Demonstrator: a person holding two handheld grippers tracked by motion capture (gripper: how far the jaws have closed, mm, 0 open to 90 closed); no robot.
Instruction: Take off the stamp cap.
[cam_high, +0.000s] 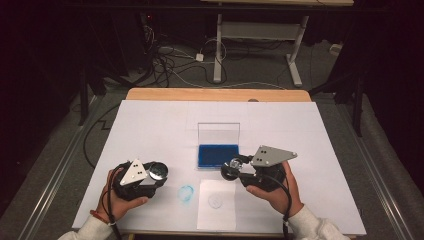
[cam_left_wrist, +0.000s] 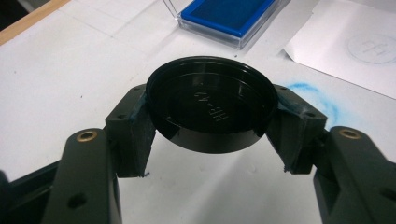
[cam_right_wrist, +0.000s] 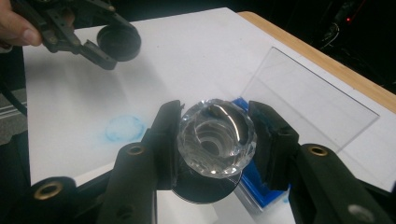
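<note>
My left gripper (cam_high: 156, 173) is shut on a round black cap (cam_high: 159, 171), held above the white sheet at the front left. In the left gripper view the cap (cam_left_wrist: 210, 109) sits hollow side up between the pads, with raised lettering inside. My right gripper (cam_high: 235, 167) is shut on a stamp with a clear faceted knob (cam_right_wrist: 217, 137) and a black round base (cam_right_wrist: 203, 191). It hovers at the front right corner of the blue ink pad (cam_high: 217, 155). The pad lies in a clear case whose lid (cam_high: 218, 133) stands open.
A white paper (cam_high: 216, 205) with a faint round print lies near the front edge. A blue ink smudge (cam_high: 186, 193) marks the white sheet (cam_high: 150, 125) to its left. The wooden table edge (cam_high: 215, 94) runs along the back; cables and a desk frame lie on the floor beyond.
</note>
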